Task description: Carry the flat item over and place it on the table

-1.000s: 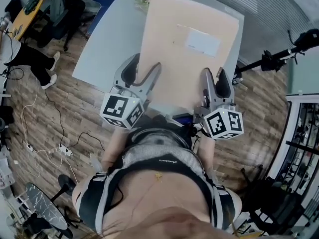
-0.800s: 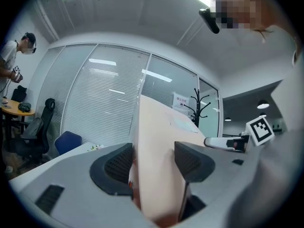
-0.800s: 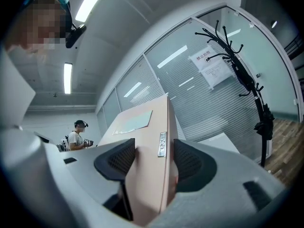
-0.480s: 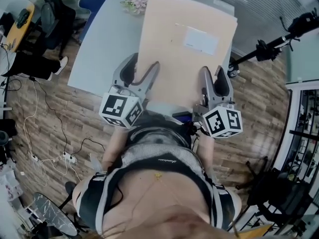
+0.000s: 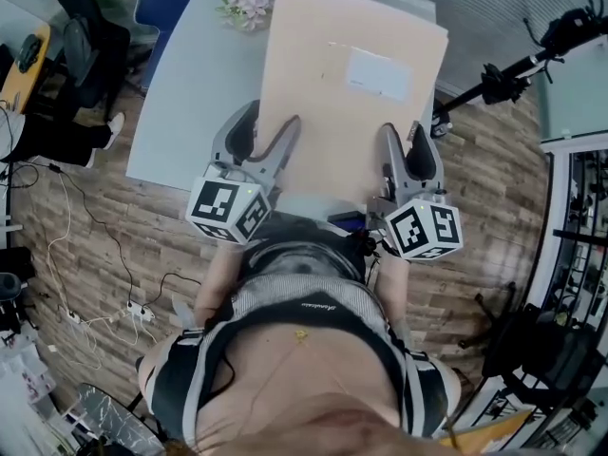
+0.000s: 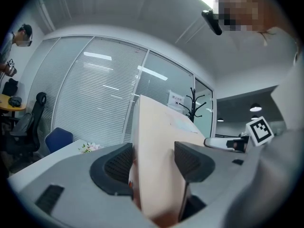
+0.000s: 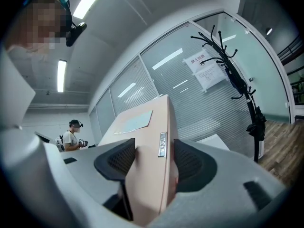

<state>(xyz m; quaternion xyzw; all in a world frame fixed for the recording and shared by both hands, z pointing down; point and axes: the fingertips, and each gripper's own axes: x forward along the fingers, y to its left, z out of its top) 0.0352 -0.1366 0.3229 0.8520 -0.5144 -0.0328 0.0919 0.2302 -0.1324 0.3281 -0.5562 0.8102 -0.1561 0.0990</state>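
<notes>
Box (image 5: 356,112): flat, beige, pale label (image 5: 378,72) on top; over the grey counter (image 5: 195,93), near edge toward the person.
Left claw (image 5: 266,136): clamped on the box's near-left edge.
Right claw (image 5: 407,152): clamped on its near-right edge.
Flowers (image 5: 242,8): on the counter, beside the box's far-left corner.

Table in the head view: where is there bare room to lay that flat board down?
The table shows a bare grey stretch left of the board, running from the flowers at its far end down to the near edge. The flowers' corner is the only crowded spot in sight. Whatever lies beneath the board is hidden.
</notes>
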